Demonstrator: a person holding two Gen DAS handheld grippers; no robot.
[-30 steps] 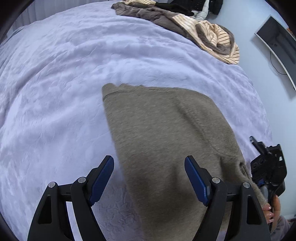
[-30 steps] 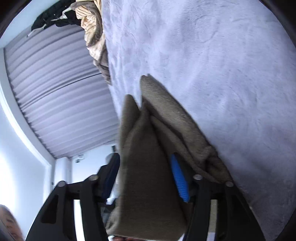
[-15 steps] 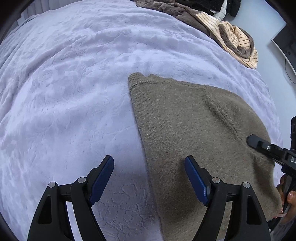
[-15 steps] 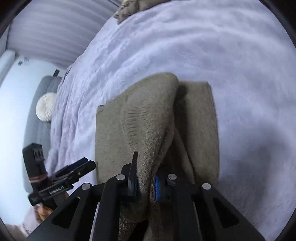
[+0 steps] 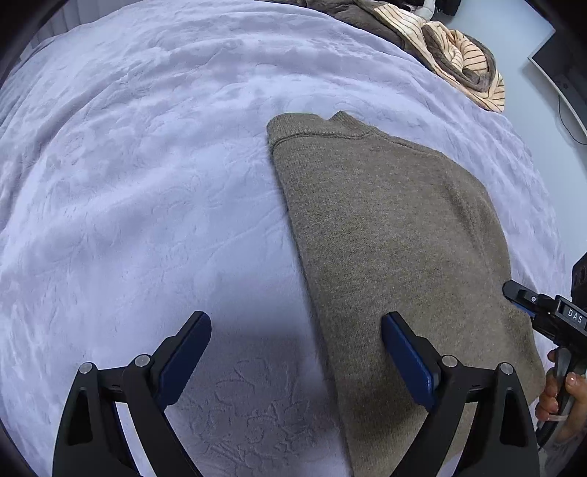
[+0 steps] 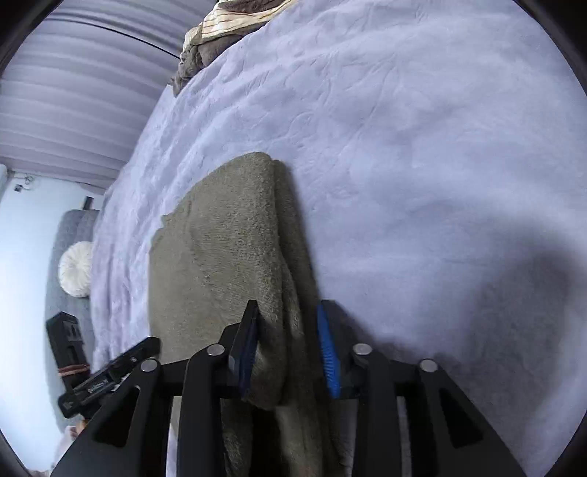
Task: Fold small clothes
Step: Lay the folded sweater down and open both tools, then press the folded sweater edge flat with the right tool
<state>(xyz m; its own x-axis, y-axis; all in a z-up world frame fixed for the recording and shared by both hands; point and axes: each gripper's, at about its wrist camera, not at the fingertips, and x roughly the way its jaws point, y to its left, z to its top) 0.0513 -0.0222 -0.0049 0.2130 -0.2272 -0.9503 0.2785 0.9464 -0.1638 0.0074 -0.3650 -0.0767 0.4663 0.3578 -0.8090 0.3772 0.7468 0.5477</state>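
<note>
An olive-brown knit sweater (image 5: 385,235) lies folded flat on the lavender bed cover (image 5: 146,183). My left gripper (image 5: 295,352) is open and empty, hovering over the sweater's near left edge, with its right finger above the knit. My right gripper (image 6: 290,341) is partly open, its blue pads on either side of the sweater's thick folded edge (image 6: 279,293); the fabric lies between them, slack. The right gripper also shows at the right edge of the left wrist view (image 5: 543,312). The left gripper shows at the lower left of the right wrist view (image 6: 110,374).
A heap of brown and striped clothes (image 5: 451,47) lies at the far side of the bed, also in the right wrist view (image 6: 216,33). A grey sofa with a white round cushion (image 6: 75,269) stands beside the bed. A dark monitor (image 5: 561,69) hangs on the wall.
The right gripper laid the sweater's folded side down on the bed and its jaws have opened from their clamp. The sweater now lies flat. The left gripper stayed open.
</note>
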